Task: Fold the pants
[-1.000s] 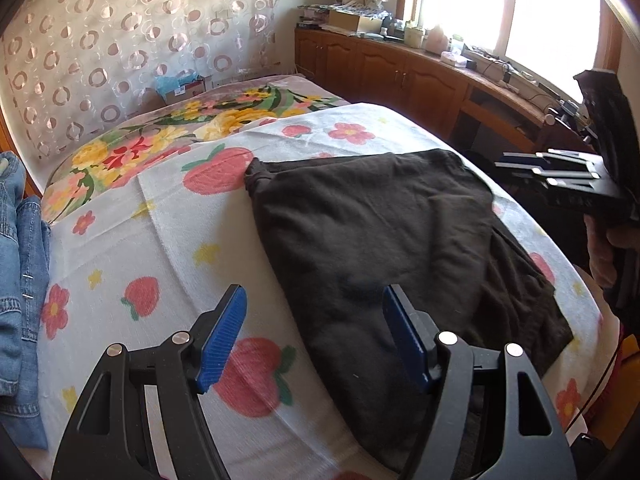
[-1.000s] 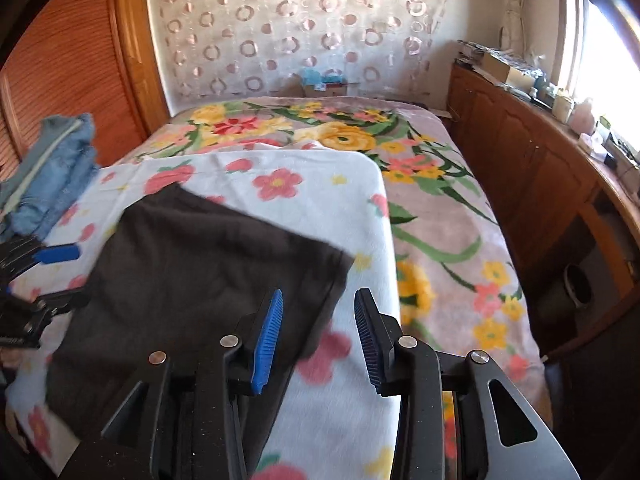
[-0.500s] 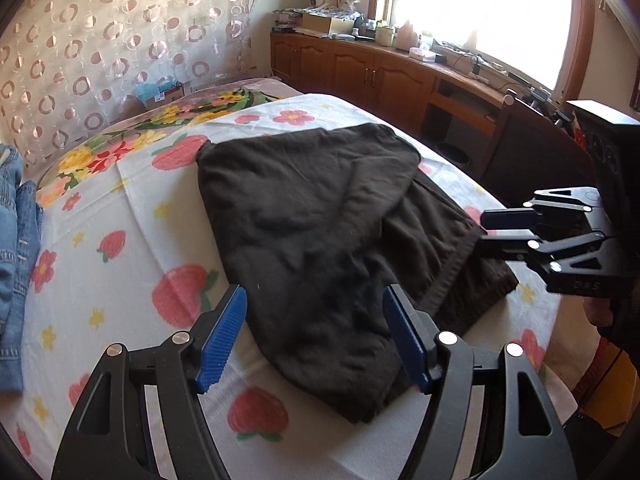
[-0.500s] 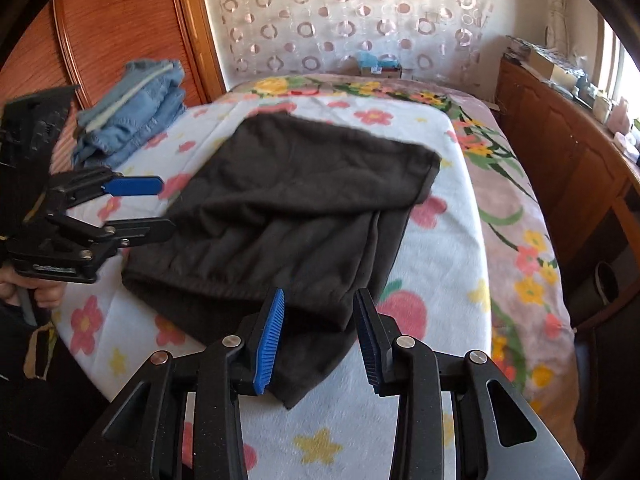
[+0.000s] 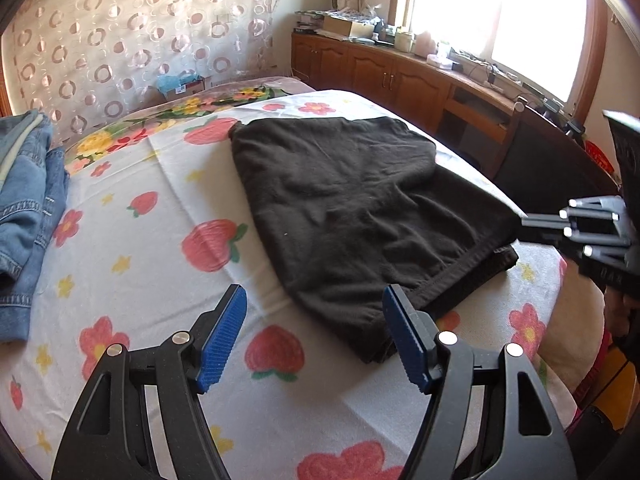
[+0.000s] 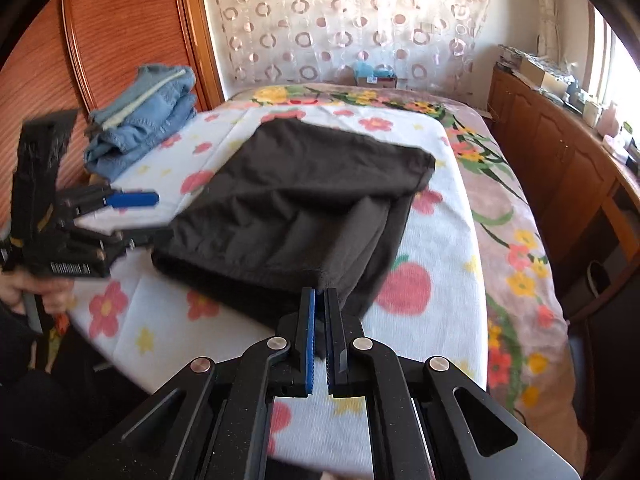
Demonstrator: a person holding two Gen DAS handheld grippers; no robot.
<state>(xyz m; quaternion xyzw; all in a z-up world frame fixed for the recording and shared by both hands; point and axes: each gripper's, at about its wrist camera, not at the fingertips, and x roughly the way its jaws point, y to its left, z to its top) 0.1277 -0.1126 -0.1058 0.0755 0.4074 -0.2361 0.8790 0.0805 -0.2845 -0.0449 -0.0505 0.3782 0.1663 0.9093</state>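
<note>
Right gripper (image 6: 320, 300) clenched on the near corner of the black pants (image 6: 304, 200) — left gripper (image 5: 314, 328) spread wide, the pants' near edge just beyond its right finger, unheld.

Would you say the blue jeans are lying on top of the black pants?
No, the blue jeans sit apart near the wooden headboard, with bare sheet between them and the black pants.

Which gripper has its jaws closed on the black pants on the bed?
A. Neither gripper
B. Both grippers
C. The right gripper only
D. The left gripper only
C: the right gripper has its pads pinched together on the near edge of the black pants, while the left gripper stands open over the bed.
</note>
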